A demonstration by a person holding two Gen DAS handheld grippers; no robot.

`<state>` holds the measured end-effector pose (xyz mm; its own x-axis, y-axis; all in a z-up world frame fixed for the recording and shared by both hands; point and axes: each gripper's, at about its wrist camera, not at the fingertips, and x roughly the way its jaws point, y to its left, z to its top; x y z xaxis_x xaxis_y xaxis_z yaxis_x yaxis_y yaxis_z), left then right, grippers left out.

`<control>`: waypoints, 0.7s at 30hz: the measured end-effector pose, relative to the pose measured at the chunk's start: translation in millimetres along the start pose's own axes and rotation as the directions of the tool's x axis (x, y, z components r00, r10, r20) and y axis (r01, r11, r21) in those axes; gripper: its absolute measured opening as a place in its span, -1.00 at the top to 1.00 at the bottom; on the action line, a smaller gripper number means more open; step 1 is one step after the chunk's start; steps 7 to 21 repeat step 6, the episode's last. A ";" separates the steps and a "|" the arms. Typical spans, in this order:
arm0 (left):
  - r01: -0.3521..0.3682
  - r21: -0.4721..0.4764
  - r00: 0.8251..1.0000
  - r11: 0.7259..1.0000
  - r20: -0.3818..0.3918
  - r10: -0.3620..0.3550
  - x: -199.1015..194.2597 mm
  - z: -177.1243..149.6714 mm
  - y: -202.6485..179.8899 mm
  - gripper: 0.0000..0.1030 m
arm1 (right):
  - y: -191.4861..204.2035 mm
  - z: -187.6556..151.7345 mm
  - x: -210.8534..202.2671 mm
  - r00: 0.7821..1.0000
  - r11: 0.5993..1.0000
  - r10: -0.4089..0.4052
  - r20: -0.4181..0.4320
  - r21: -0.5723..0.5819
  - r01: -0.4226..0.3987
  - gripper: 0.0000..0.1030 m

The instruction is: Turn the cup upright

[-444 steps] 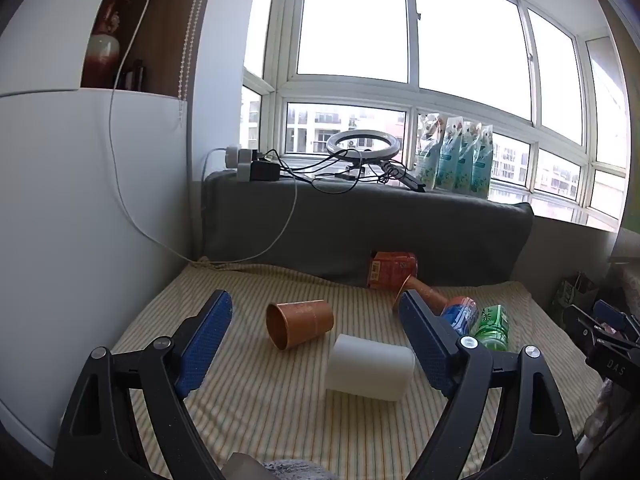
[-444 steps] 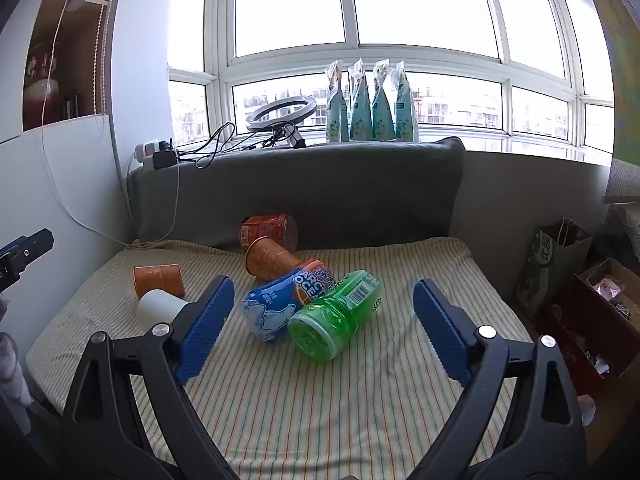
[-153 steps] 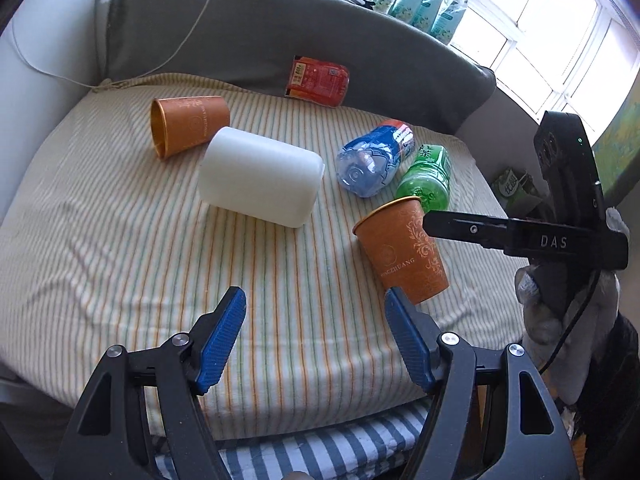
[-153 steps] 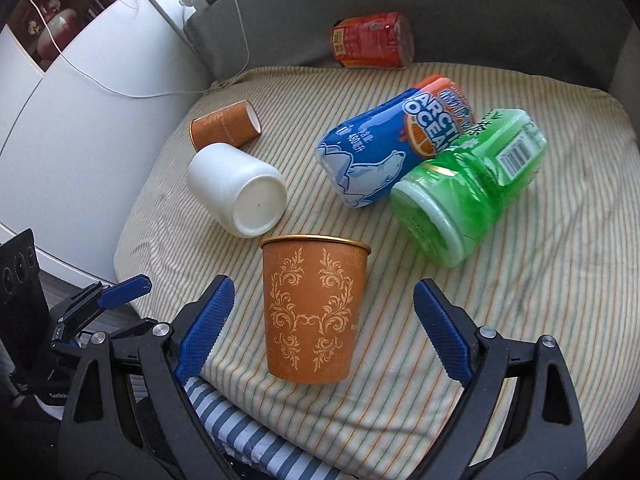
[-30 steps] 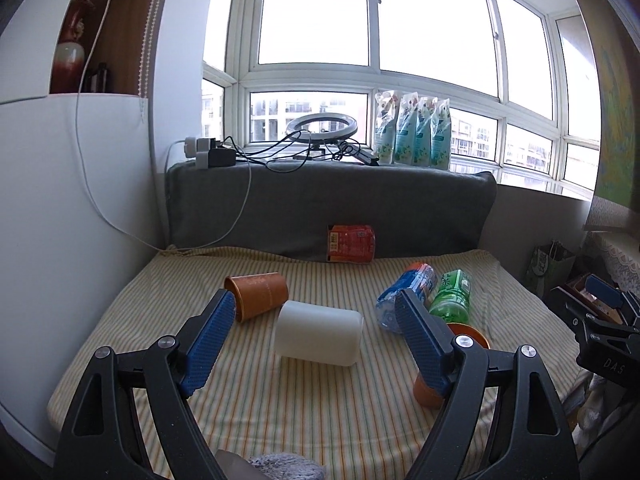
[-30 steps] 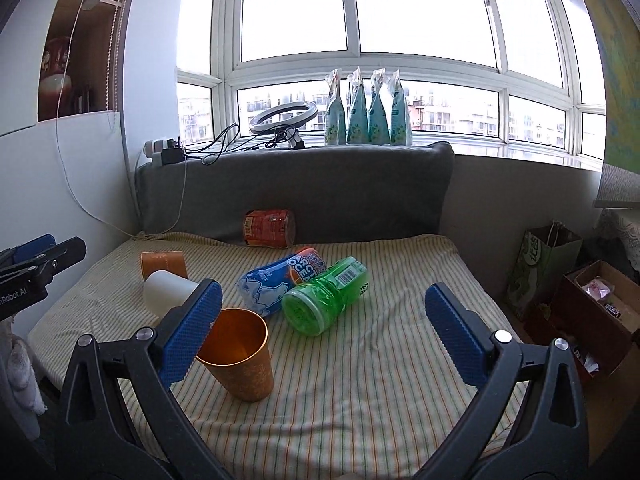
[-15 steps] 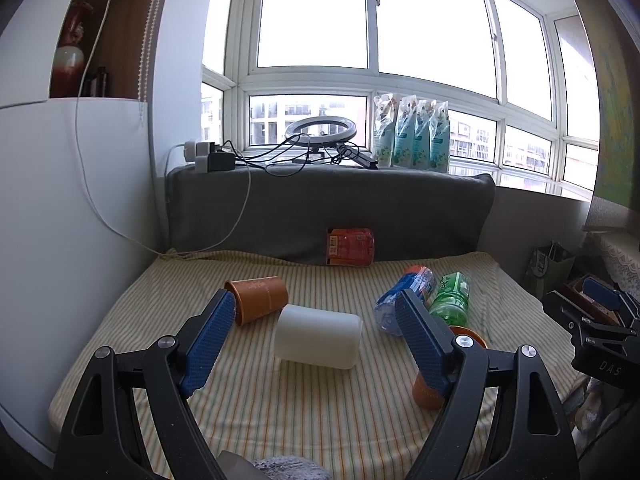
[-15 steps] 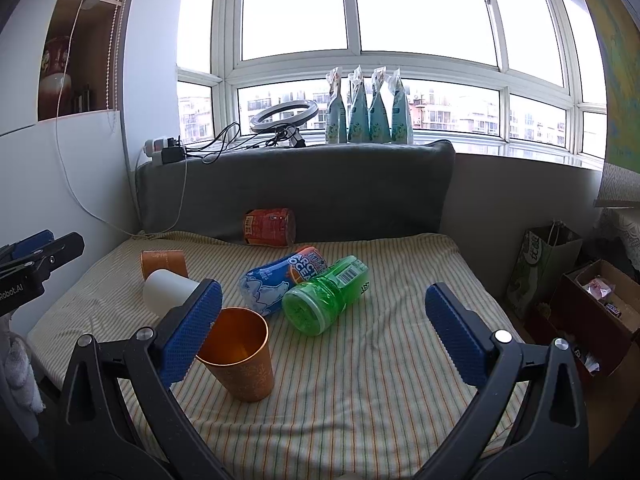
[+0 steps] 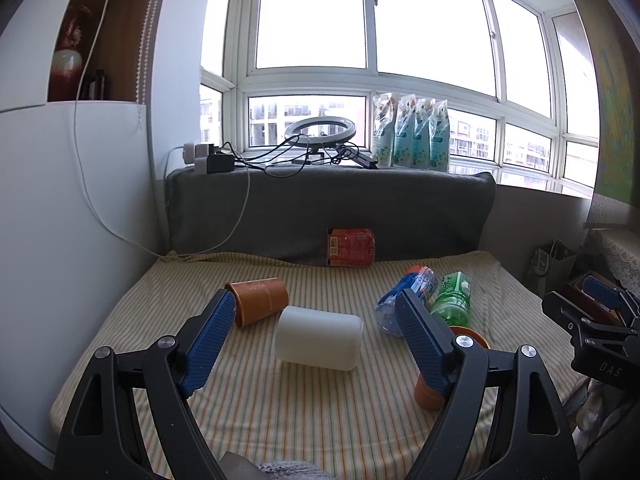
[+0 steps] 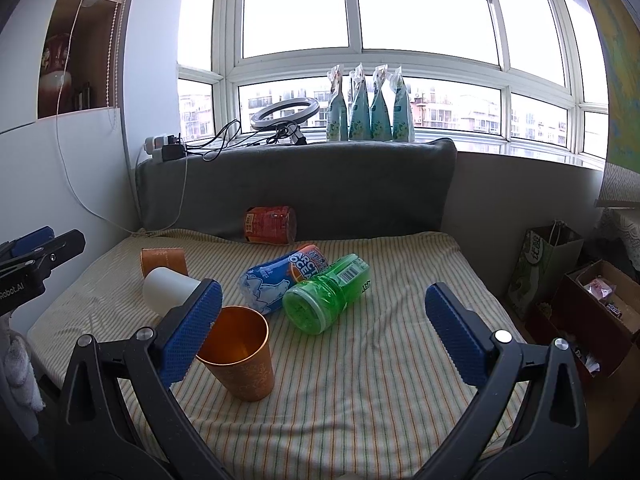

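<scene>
Mat (image 10: 360, 380), striped, carries everything; grey backrest (image 10: 320, 184) behind it.

Lying on their sides on the mat: white cup (image 9: 318, 337) mid-left, long axis running left-right in the L view, mouth side not clear from there; blue bottle (image 10: 280, 278) touching green bottle (image 10: 326, 298) mid-right; red can (image 10: 270, 225) against the backrest; far cup (image 9: 260, 300), orange, mouth toward the camera-left, just behind the white one.

Near cup (image 10: 240, 354), orange, stands mouth up by the front edge, leaning a little on the soft mat. So one orange cup looks done; far cup + white cup not yet upright.

L gripper (image 9: 316, 344): jaws spread wide, nothing held. The white cup sits straight ahead betw. its pads, far cup just past the left pad. R gripper (image 10: 320, 332): also spread, empty; near cup touches or sits just behind its left pad in the pic, can't tell which.

Key relation, my read: the cups left lying are on the L side, ahead of the L gripper, well apart from the R one. L hand is nearer. Axis crosswise means a grip across the wall, then a roll of the wrist.

Views differ: R view shows the near cup's open mouth and inside; L view hides most of it behind its right finger (image 9: 420, 344). L view shows the far cup's full side; R view shows only a bit behind the white cup.
</scene>
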<state>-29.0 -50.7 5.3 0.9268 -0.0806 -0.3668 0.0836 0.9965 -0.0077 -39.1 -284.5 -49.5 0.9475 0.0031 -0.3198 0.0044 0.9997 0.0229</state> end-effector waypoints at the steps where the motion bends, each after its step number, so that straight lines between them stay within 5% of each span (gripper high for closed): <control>1: -0.001 0.000 1.000 1.000 0.000 0.001 0.4 -0.2 0.0 -0.60 | 0.4 -0.9 0.5 1.000 1.000 0.000 -0.002 -0.002 0.000 -1.00; 21: -0.001 0.005 1.000 1.000 -0.005 0.001 3.1 -0.8 0.1 -0.60 | 1.6 -4.8 4.2 1.000 1.000 0.004 -0.015 -0.006 -0.004 -1.00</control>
